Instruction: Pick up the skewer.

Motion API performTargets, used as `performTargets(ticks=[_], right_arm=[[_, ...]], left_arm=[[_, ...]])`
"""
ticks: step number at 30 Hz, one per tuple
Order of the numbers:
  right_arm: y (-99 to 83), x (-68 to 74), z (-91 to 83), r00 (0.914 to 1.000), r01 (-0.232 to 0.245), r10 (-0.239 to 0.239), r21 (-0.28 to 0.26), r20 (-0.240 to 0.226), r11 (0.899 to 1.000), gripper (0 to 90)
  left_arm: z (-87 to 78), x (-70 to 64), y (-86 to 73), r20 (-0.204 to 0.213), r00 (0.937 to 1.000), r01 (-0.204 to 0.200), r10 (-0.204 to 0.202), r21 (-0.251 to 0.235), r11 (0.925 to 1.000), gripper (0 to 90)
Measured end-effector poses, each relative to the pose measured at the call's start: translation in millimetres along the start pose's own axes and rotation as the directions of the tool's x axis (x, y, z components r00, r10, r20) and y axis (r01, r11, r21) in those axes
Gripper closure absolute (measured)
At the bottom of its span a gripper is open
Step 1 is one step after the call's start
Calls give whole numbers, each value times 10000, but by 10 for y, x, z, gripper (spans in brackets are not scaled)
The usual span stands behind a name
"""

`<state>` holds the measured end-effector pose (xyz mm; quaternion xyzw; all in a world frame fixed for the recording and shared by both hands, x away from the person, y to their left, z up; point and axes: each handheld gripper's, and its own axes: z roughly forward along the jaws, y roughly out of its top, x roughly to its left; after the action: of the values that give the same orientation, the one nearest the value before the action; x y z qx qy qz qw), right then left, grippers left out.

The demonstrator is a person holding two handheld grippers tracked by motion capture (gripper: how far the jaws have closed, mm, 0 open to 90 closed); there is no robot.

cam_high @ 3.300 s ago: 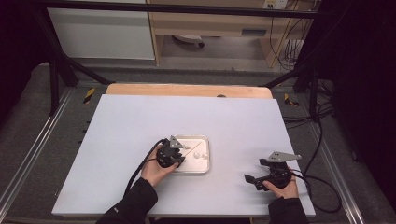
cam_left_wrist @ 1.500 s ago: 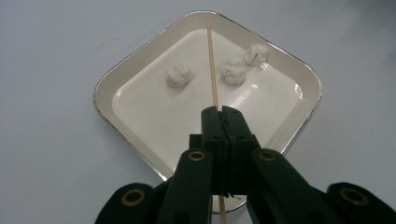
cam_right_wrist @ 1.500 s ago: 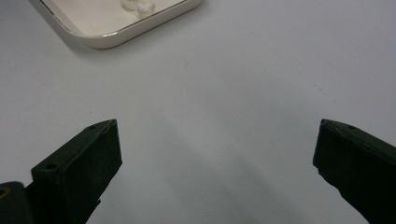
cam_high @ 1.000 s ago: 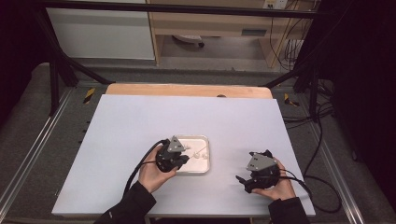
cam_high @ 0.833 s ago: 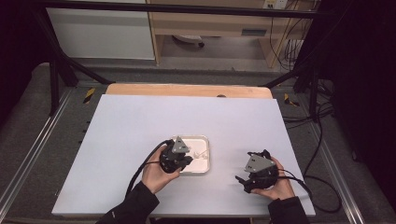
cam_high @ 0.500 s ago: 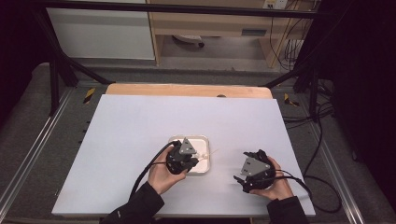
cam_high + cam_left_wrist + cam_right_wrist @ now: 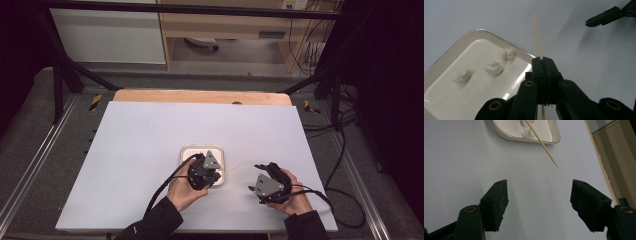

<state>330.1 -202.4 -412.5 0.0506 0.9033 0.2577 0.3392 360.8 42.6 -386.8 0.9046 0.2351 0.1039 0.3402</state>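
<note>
Wooden and thin, the skewer (image 7: 537, 37) is clamped between the closed jaws of the left gripper (image 7: 543, 67), with its pointed end reaching out over the pale surface (image 7: 150, 135) toward the right gripper (image 7: 539, 195). In the right gripper view we see that point hanging in the air between the tray (image 7: 501, 131) and the widely parted jaws, which hold nothing. In the high view the left gripper (image 7: 212, 172) sits over the near right corner of the white tray (image 7: 187, 150), and the right gripper (image 7: 255, 182) waits just beside it to the right. Three small white pieces (image 7: 494, 68) lie in a row inside the tray, apart from one another and untouched by the skewer. We judge the work to be at an early stage: the skewer is picked up and presented, but no piece is threaded on it. What remains, as far as we can tell, is for the free gripper to take a piece or steady the skewer, and for the pieces to be speared one after another.
</note>
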Motion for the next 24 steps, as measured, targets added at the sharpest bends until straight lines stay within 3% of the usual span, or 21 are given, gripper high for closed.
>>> performTargets(ticks=[11,18,24], right_arm=[[10,22,2,9936,1129,-1129,-91,-23,9936,391],[34,39,13,9820,1889,-1889,-69,53,9820,424],[49,45,30,9660,2576,-2571,-176,268,9661,499]], left_arm=[[63,-129,104,201,9993,-320,321,-49,9995,889],[74,-183,159,284,9986,-433,436,-111,9990,889],[91,-219,178,457,9979,-450,455,-117,9989,889]])
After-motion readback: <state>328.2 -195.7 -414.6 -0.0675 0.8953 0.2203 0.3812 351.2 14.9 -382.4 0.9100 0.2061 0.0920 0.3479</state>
